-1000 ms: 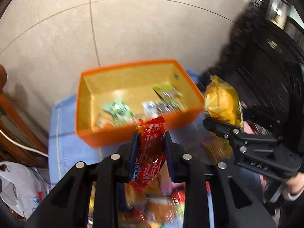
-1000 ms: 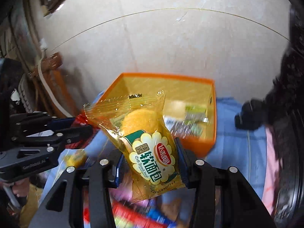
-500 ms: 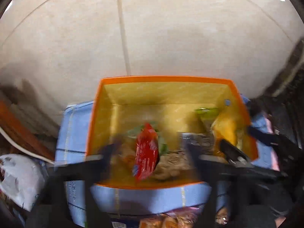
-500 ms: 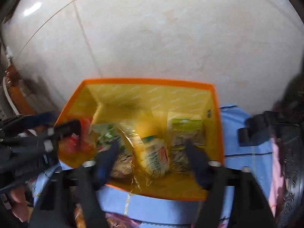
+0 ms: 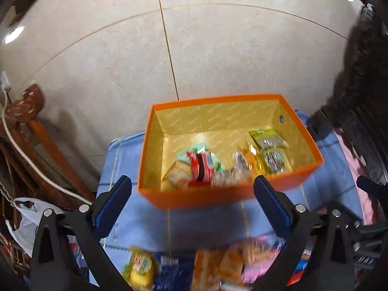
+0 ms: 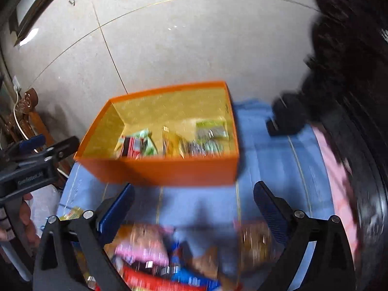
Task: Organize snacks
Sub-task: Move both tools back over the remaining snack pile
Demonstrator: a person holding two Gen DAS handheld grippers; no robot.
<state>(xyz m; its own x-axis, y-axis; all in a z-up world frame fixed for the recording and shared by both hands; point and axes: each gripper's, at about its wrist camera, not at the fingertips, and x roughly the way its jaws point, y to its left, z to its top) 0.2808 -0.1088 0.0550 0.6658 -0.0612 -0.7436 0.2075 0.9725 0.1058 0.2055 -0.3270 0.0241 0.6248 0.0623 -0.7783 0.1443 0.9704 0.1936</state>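
Both claws are seen emptied above a blue cloth [image 5: 135, 220]: the left gripper [image 5: 192, 205] is spread wide, the right gripper [image 6: 194, 203] is opening, with nothing between either pair of jaws. The red packet [image 5: 200, 167] and yellow bread packet [image 5: 252, 156], clamped a second earlier, now lie inside the orange box [image 5: 194, 197]. Loose snacks [image 6: 150, 254] are left blurred in the foreground.

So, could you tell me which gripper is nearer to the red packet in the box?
Left. The left gripper faces the red packet straight across the near wall of the box; the right gripper, fingers opening and empty, sits back and to the packet's right.
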